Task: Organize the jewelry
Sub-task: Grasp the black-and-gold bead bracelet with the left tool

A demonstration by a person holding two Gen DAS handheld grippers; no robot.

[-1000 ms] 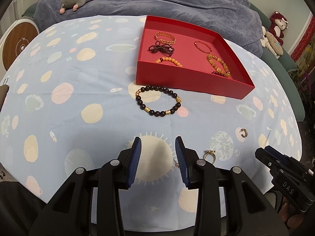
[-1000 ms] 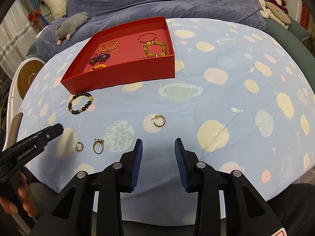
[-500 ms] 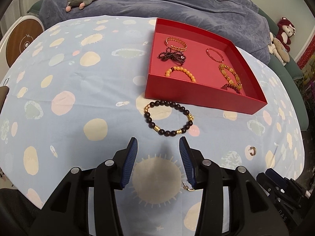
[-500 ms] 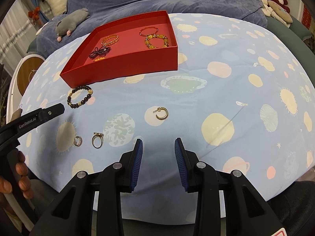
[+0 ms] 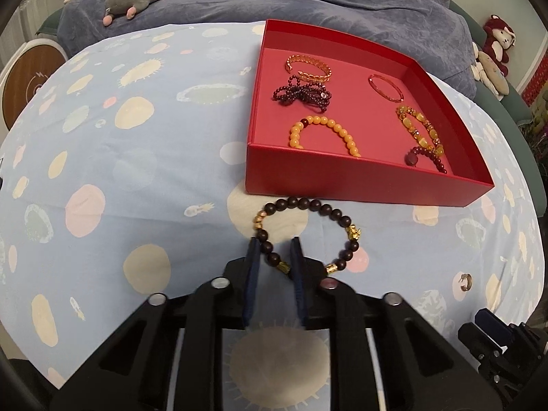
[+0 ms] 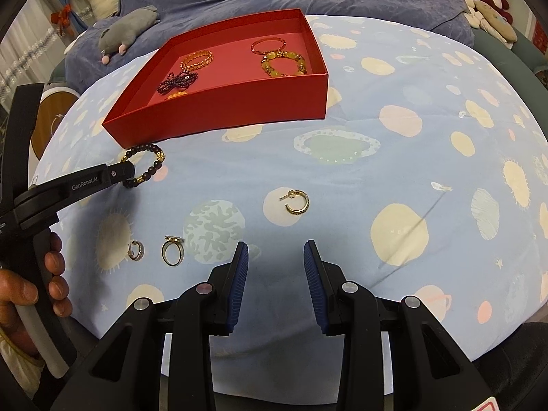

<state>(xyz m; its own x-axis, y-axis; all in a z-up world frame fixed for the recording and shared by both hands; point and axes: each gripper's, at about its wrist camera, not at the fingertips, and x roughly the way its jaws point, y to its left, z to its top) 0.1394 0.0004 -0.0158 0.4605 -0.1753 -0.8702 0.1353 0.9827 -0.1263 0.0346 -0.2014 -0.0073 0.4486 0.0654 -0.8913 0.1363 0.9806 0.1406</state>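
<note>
The table in front of me wears a pale blue cloth (image 6: 394, 178) printed with planets and suns. On its far side sits the red box (image 5: 359, 181), shallow and lidless, with several bracelets lying on its floor: a gold leaf bangle (image 5: 310, 66), a tangle of dark garnet beads (image 5: 301, 93), a yellow bead bracelet (image 5: 325, 133) against the near wall, a thin red bangle (image 5: 385, 86) and an amber bracelet (image 5: 419, 130).

My left gripper (image 5: 274, 248) is down at the cloth with its jaws parted, straddling the near-left arc of the dark bead bracelet (image 5: 308, 236), which lies flat just in front of the box's near wall. Whether the pads already touch the beads I cannot tell from this angle. My right gripper (image 6: 275, 257) hangs released over bare cloth at the near edge, nothing between its fingers.

Smaller pieces lie loose on the cloth: a gold hoop earring (image 6: 297, 200) ahead of my right gripper, and to its left a gold ring (image 6: 172, 250) beside a small hoop earring (image 6: 136, 250).
</note>
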